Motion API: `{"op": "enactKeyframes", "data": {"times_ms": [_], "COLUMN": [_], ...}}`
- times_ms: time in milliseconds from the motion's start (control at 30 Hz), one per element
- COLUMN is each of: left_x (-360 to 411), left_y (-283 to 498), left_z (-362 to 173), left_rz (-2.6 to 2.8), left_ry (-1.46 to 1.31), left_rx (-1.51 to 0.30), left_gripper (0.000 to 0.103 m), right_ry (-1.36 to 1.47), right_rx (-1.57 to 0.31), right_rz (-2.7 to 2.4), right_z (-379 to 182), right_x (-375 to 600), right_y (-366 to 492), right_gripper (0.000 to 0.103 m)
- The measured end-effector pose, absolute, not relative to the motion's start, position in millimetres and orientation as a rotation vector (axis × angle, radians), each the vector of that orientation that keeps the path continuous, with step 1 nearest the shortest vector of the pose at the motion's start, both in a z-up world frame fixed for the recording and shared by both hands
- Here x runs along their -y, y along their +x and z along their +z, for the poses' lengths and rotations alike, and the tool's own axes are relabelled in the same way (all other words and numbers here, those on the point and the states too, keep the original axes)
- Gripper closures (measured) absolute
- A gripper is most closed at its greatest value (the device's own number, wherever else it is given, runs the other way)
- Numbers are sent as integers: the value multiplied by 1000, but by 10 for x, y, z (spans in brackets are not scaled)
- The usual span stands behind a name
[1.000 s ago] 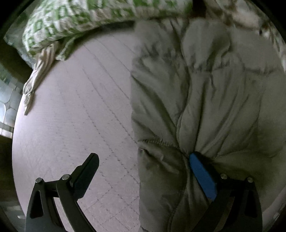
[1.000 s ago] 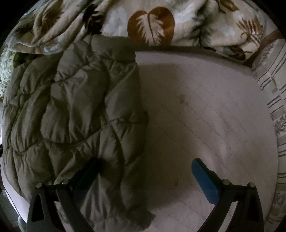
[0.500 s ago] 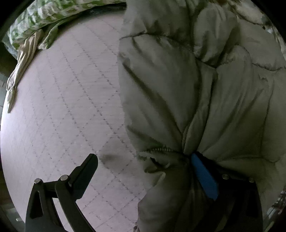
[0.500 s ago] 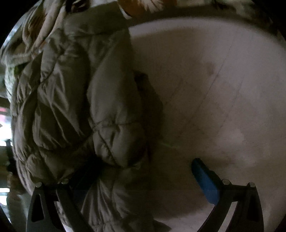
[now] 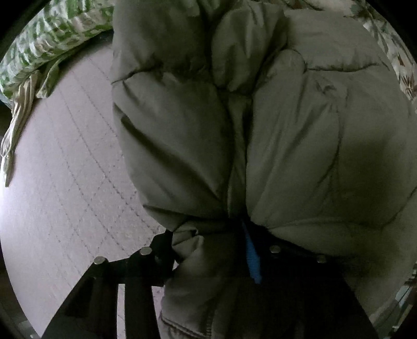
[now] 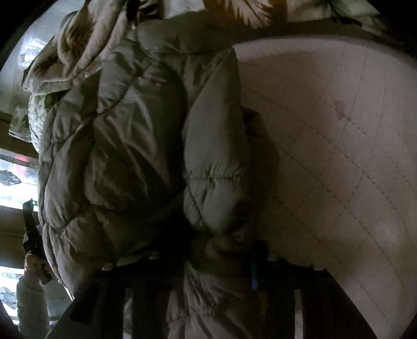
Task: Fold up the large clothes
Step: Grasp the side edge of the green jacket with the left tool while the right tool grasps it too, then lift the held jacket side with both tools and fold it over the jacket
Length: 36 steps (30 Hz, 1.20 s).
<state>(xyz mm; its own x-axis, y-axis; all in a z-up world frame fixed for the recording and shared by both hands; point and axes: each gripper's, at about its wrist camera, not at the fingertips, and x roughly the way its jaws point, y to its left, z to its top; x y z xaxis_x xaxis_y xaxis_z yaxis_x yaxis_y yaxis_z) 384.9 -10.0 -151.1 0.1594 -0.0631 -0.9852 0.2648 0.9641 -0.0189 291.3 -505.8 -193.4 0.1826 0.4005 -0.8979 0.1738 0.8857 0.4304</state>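
An olive-grey quilted puffer jacket (image 5: pixel 286 135) fills most of the left wrist view and hangs lifted above the pale quilted mattress (image 5: pixel 67 182). My left gripper (image 5: pixel 208 250) is shut on a bunched edge of the jacket; its blue pad (image 5: pixel 251 258) shows against the fabric. In the right wrist view the same jacket (image 6: pixel 135 156) fills the left half. My right gripper (image 6: pixel 206 263) is shut on another bunched edge, with its blue pad (image 6: pixel 254 279) beside the fabric. The jacket's lower part is hidden behind both grippers.
A green-and-white patterned pillow (image 5: pixel 44 49) lies at the mattress's far left edge. A leaf-print blanket (image 6: pixel 234 7) is heaped along the far side. The mattress (image 6: pixel 338 156) lies bare to the right of the jacket. The other gripper, held in a hand (image 6: pixel 32 242), shows at far left.
Both grippers went from open to shut on the jacket's edges. The jacket has been lifted off the mattress and now bulges toward both cameras.
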Motion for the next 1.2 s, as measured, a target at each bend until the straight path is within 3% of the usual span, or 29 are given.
{"op": "enactKeyframes", "data": {"times_ms": [100, 267, 967, 1033, 1133, 1200], "left_x": [209, 216, 153, 31, -211, -338], "left_y": [3775, 3707, 3348, 3415, 3485, 3525], "left_z": [-1427, -1287, -625, -666, -849, -1000], "left_rz": [-220, -215, -237, -226, -165, -132], "left_ry": [227, 205, 182, 92, 22, 8], "left_rx": [-1351, -1308, -1195, -1220, -1250, -1282], "left_gripper": [69, 77, 87, 84, 72, 46], "right_ry": [466, 444, 423, 414, 431, 435], "right_rx": [-1360, -1297, -1163, -1176, -1192, -1201], "right_rz": [157, 141, 179, 168, 159, 158], "right_z": [-1767, -1530, -600, -692, -806, -896], "right_x": [4920, 4807, 4739, 4776, 4819, 4840], "right_y": [2785, 2664, 2348, 2421, 2442, 2485], "right_gripper": [74, 78, 81, 81, 81, 81]}}
